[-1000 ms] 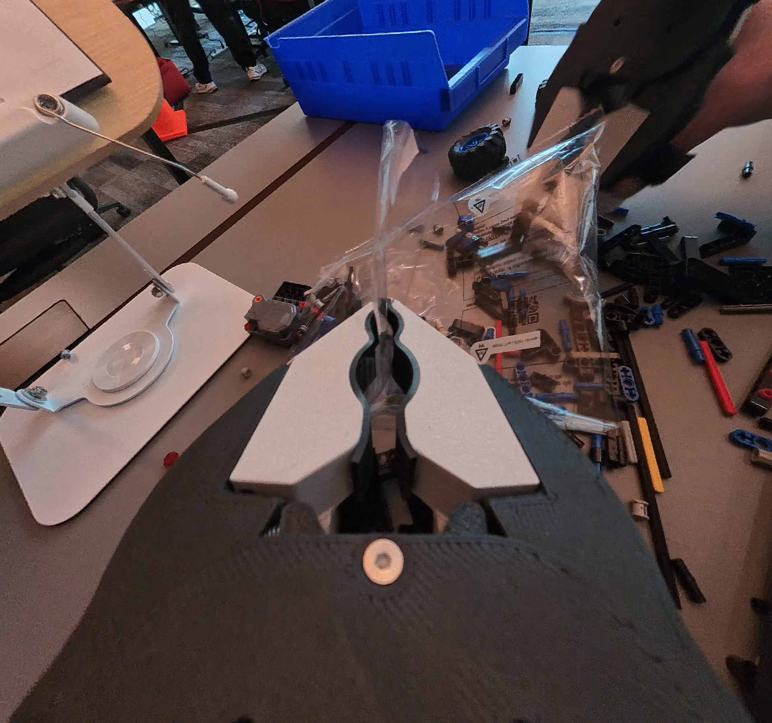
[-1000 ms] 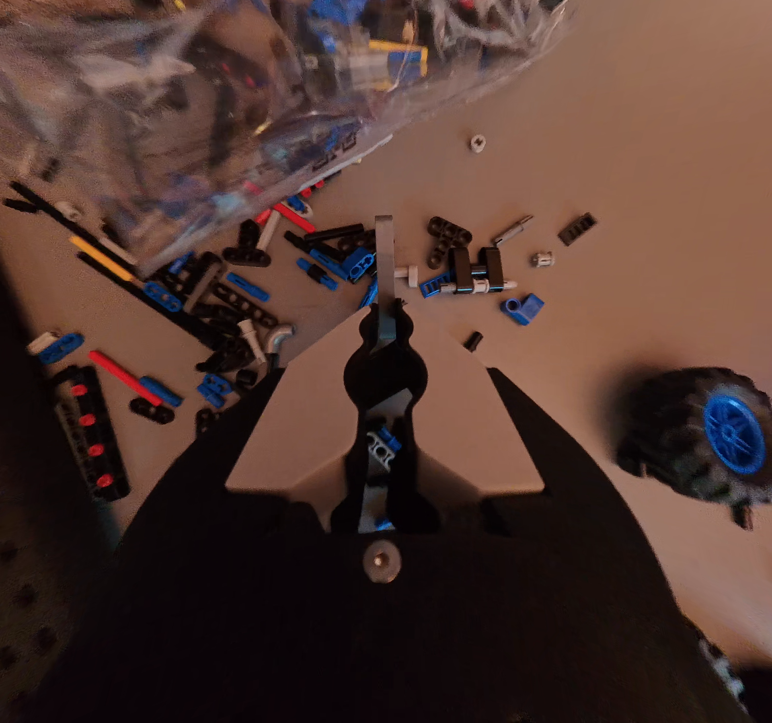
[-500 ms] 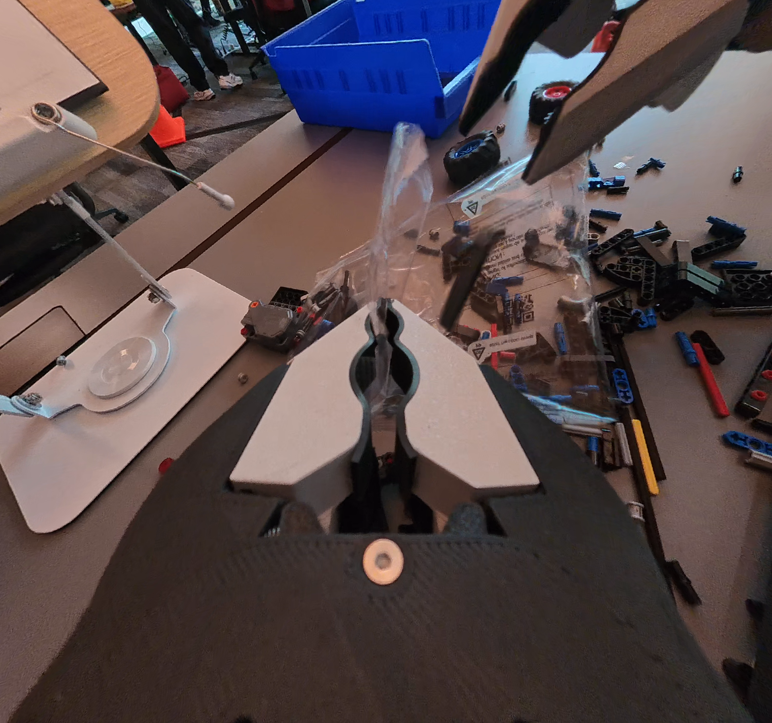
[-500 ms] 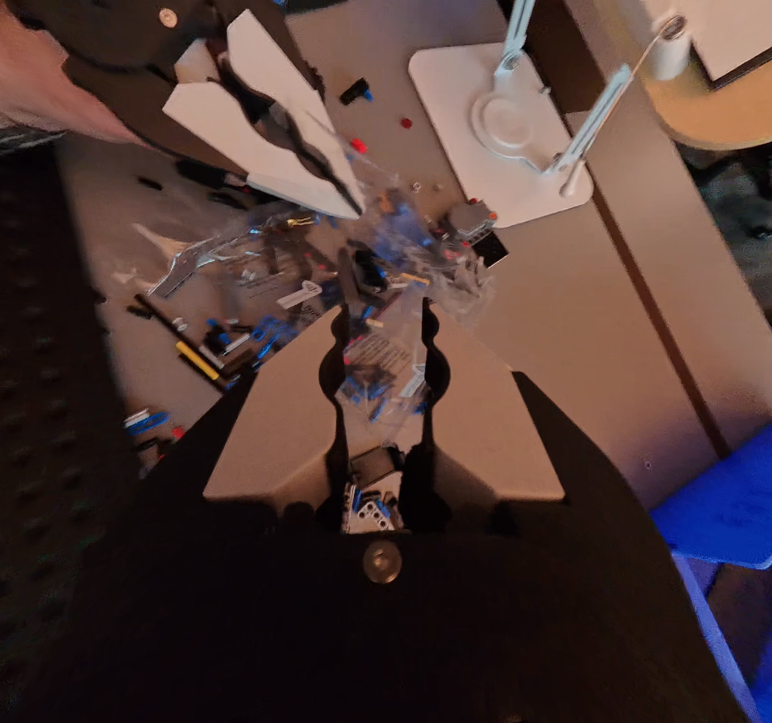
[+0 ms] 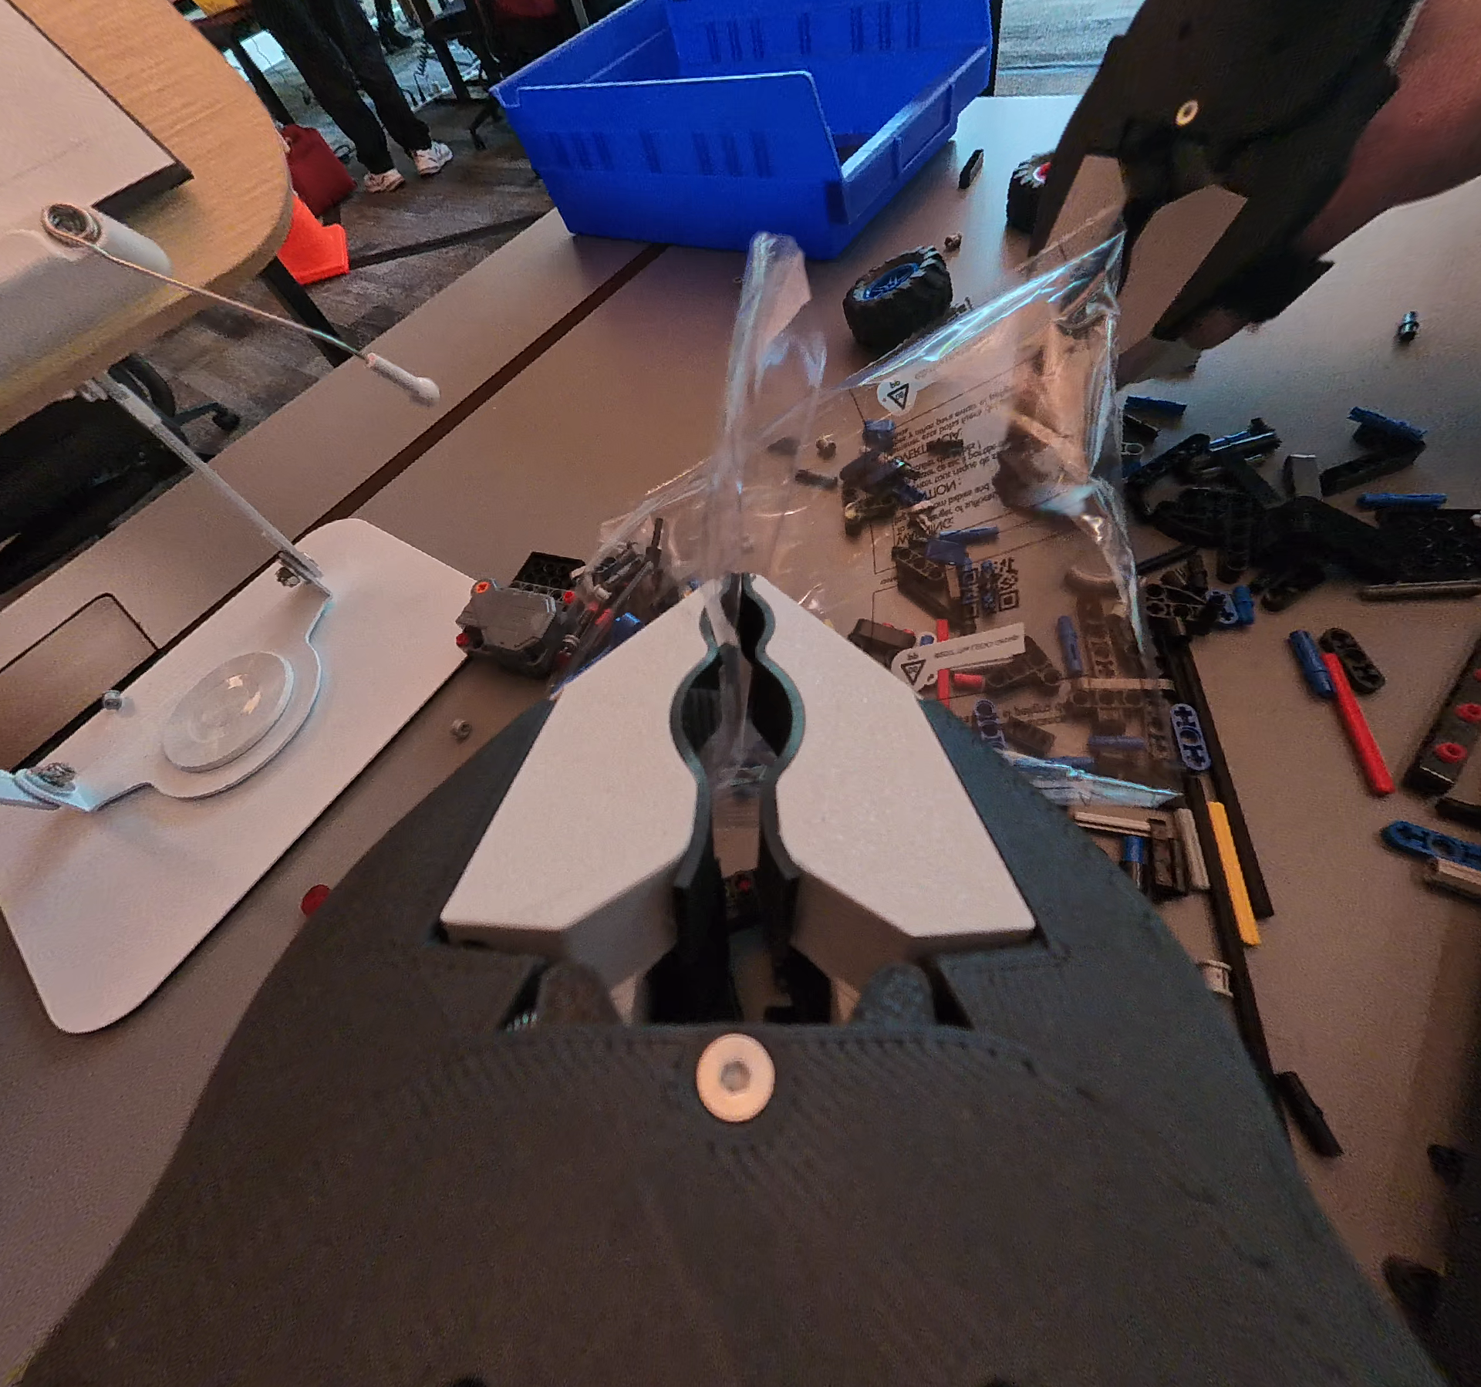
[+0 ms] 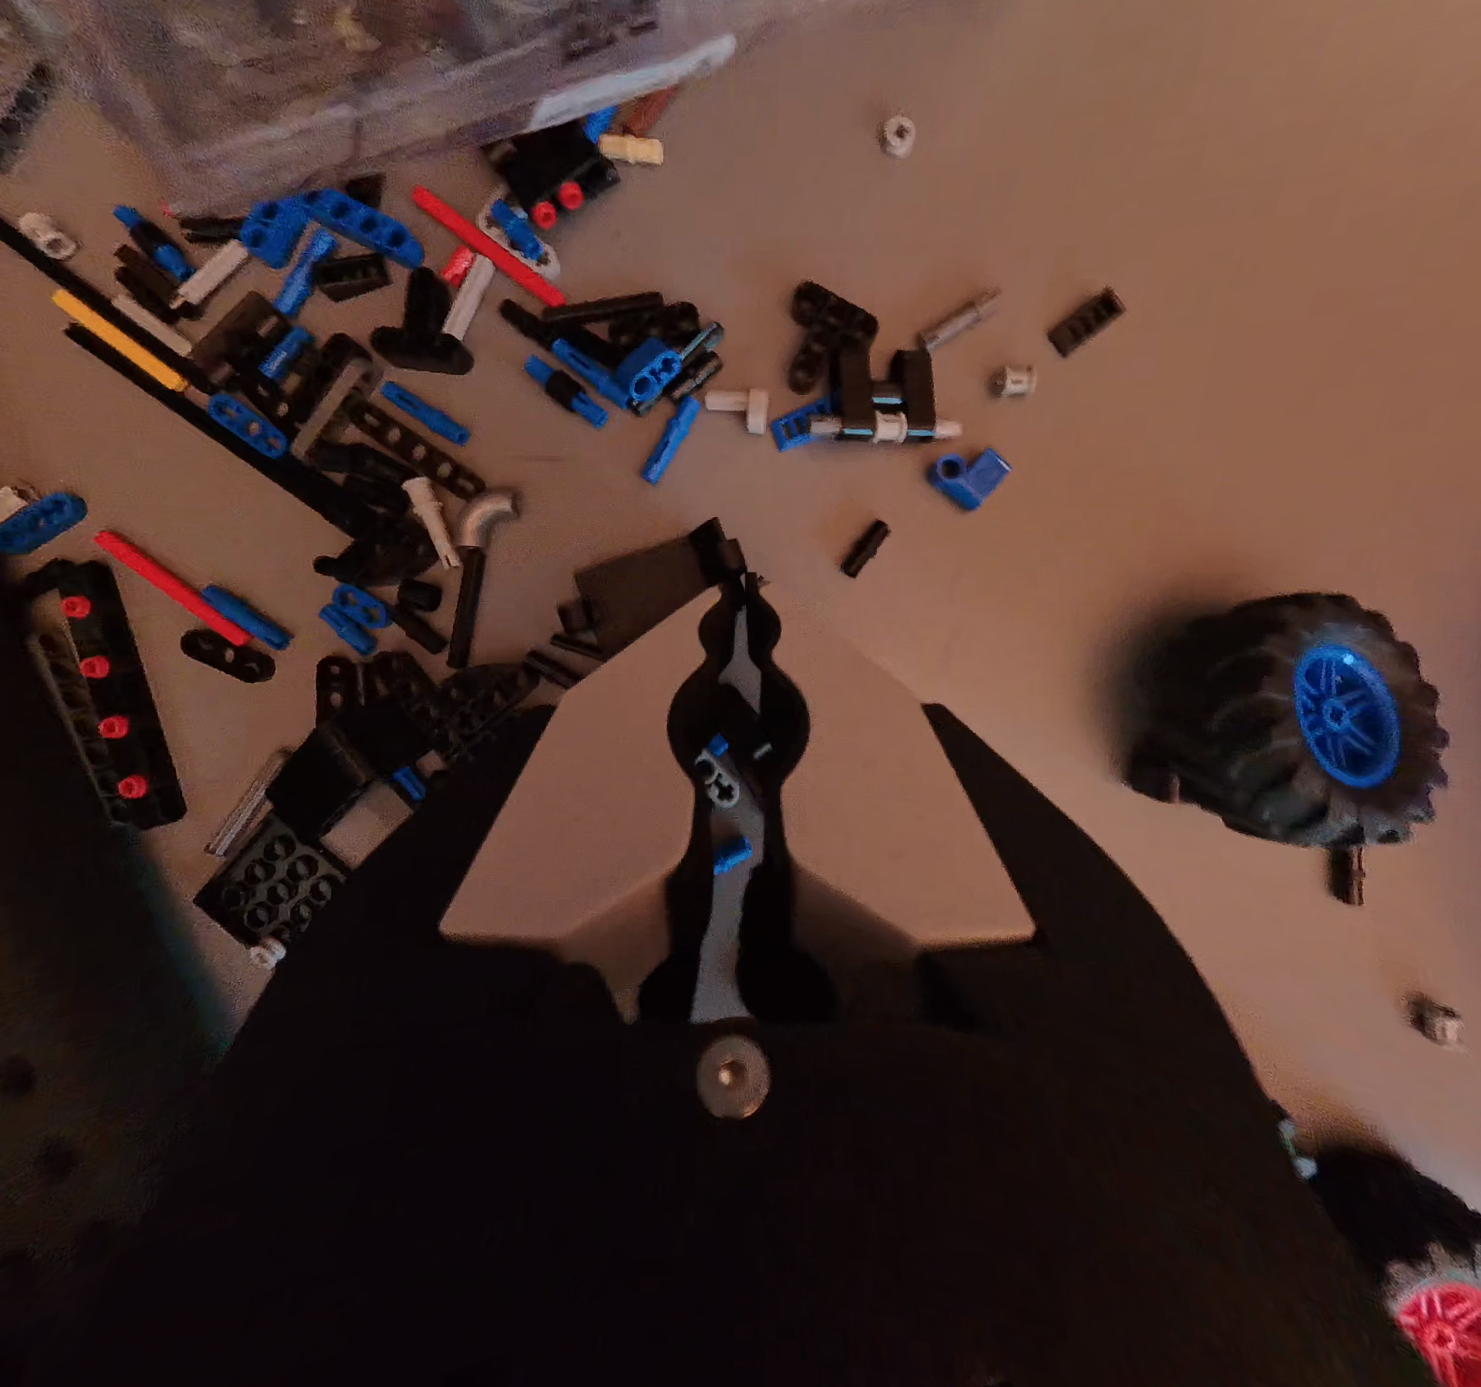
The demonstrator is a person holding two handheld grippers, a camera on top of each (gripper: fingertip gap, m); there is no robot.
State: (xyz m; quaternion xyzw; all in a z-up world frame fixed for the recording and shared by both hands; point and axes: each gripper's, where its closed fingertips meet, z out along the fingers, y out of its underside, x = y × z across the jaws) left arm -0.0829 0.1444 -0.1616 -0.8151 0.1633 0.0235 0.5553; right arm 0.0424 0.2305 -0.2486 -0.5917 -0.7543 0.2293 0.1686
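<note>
I'm clamping my left gripper [image 5: 733,587] on a corner of a clear plastic bag [image 5: 986,547], fingers pinched tight with the film bunched between them. The bag is lying stretched away from me toward the far right, long axis running from my fingertips to its far upper corner, which is lifting off the grey table [image 5: 497,403]. Small black and blue building pieces are sitting inside it.

My right gripper [image 6: 741,587] is hovering over the table with its fingers drawn together at the tips; a dark piece is showing right at the tips, but I can't tell whether it's actually gripped. In the left wrist view that gripper [image 5: 1154,290] is sitting at the bag's far corner; whether it's touching the film is unclear.

Loose pieces [image 6: 401,403] are scattering across the table to the right of the bag. A black tire with a blue hub [image 5: 897,295] is lying just beyond the bag, and a blue bin [image 5: 721,146] is sitting behind it near the table's far edge. A white stand base [image 5: 200,747] is occupying the left side. Bare tabletop is lying between the stand base and the bag.
</note>
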